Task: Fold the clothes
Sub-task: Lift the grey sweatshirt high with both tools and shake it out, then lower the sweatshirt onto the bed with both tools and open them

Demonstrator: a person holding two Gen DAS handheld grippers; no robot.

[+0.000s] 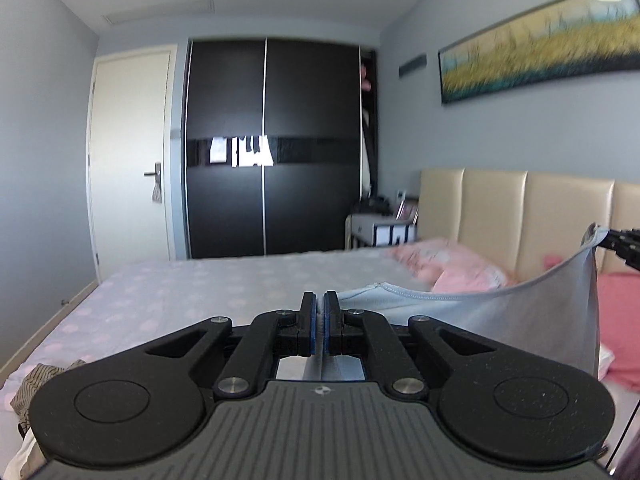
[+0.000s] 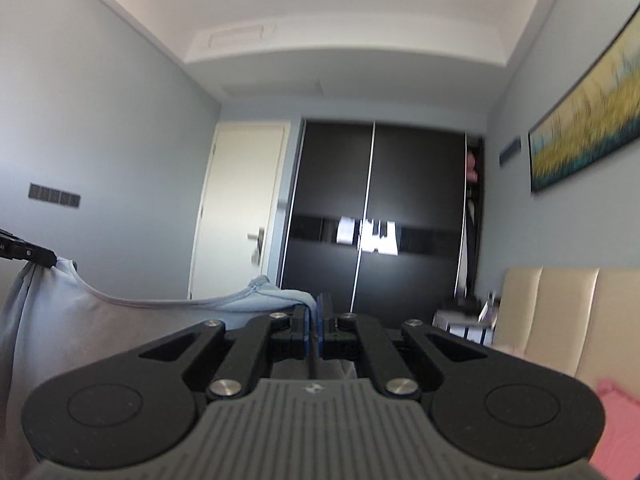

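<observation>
While held up to spread flat | left gripper, right gripper fingers clamped on shirt corners | above bed

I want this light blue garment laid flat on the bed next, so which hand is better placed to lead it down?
Probably left. The left tool is shut on the light blue garment directly above the dotted bedsheet; the right tool, also shut on it, sits toward the headboard and pink pillows.
</observation>
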